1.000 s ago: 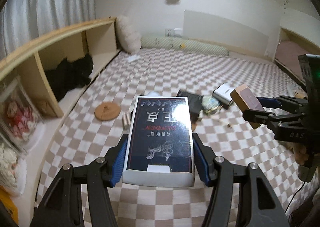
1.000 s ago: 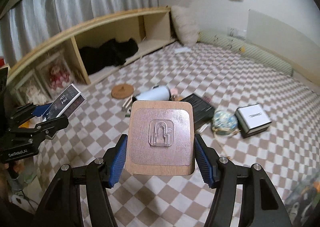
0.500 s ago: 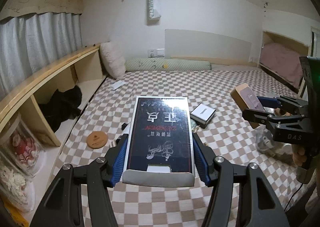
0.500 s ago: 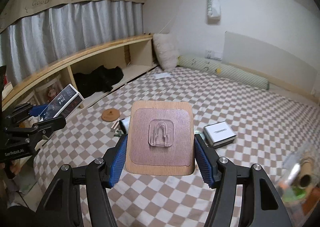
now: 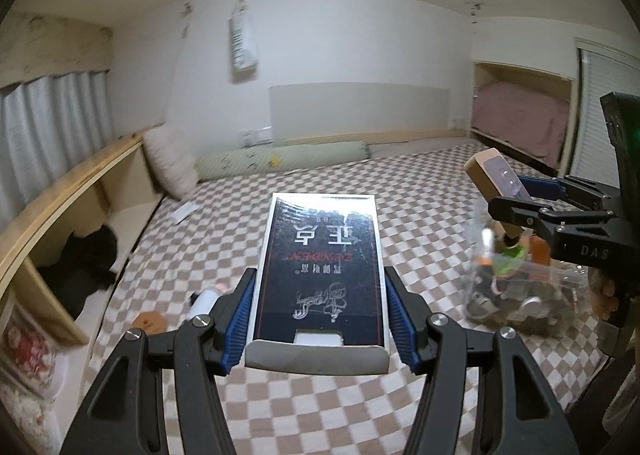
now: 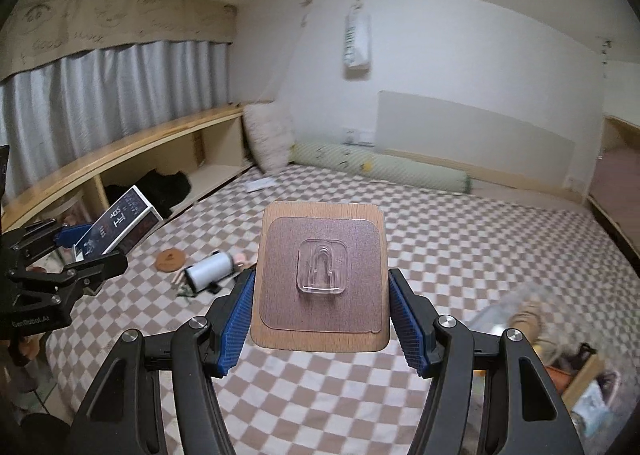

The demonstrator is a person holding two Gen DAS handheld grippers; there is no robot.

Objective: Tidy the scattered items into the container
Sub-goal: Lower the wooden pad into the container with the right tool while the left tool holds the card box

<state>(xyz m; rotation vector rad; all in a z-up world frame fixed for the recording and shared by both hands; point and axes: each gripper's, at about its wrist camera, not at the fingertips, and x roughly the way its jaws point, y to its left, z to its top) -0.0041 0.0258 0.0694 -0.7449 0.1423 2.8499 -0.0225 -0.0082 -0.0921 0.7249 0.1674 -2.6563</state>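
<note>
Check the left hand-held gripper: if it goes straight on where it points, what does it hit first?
Probably nothing close. The left hand-held gripper, shut on the box, points across the checkered bed toward the green bolster and far wall. The container sits off to its right. Depth is unclear.

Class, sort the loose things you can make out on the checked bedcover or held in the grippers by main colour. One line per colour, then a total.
Dark: 1, box
Brown: 2, wooden block, round coaster
White: 2, roll, paper
Total: 5
</note>
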